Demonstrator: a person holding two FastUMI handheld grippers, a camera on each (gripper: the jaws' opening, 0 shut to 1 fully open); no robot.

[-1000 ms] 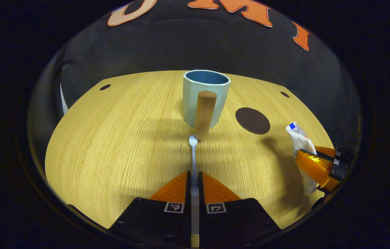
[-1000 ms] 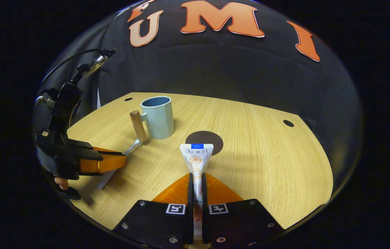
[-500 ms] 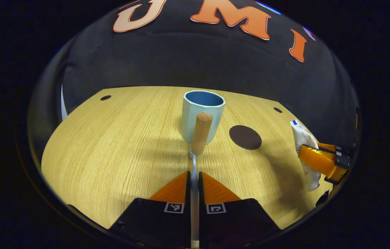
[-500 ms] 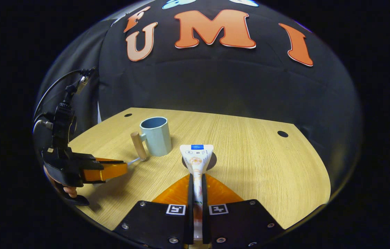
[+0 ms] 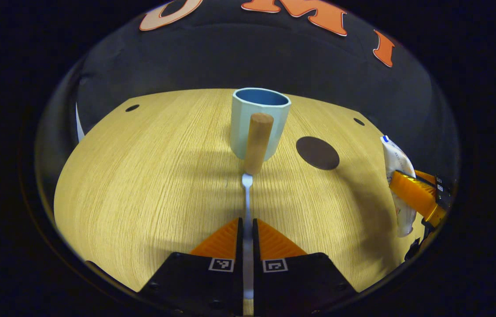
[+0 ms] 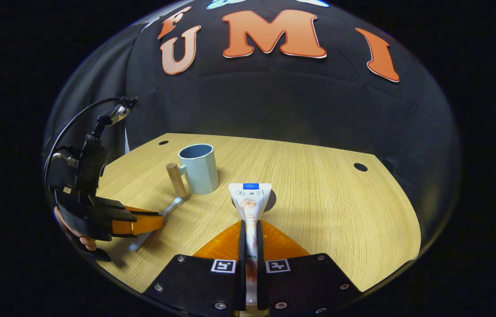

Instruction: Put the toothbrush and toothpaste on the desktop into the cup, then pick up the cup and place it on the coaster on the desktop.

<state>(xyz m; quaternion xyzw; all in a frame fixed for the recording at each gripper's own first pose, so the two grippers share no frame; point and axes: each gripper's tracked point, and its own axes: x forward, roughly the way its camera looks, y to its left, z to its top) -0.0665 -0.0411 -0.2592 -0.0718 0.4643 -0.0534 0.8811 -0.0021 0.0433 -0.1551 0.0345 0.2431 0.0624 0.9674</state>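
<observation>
Your left hand-held gripper [image 5: 246, 226] has its two fingers pressed together on the white toothbrush [image 5: 246, 200], whose head points toward the wooden handle [image 5: 258, 143] of the pale blue cup [image 5: 260, 110]. The cup stands upright on the wood-grain tabletop [image 5: 142, 176], its handle facing you in the left gripper view, the brush head just short of the handle's lower end. The dark round coaster [image 5: 317, 152] lies flat on the tabletop to the right of the cup, apart from it.

Your right hand-held gripper [image 6: 250, 231] is closed on the toothpaste tube [image 6: 250, 200], both fingers squeezing its body with the flat crimped end pointing forward. In the right gripper view the tube covers most of the coaster behind it, and the cup sits farther back and to the left. The left hand-held gripper shows there at the left edge, with your fingers [image 6: 85, 241] beneath it.
</observation>
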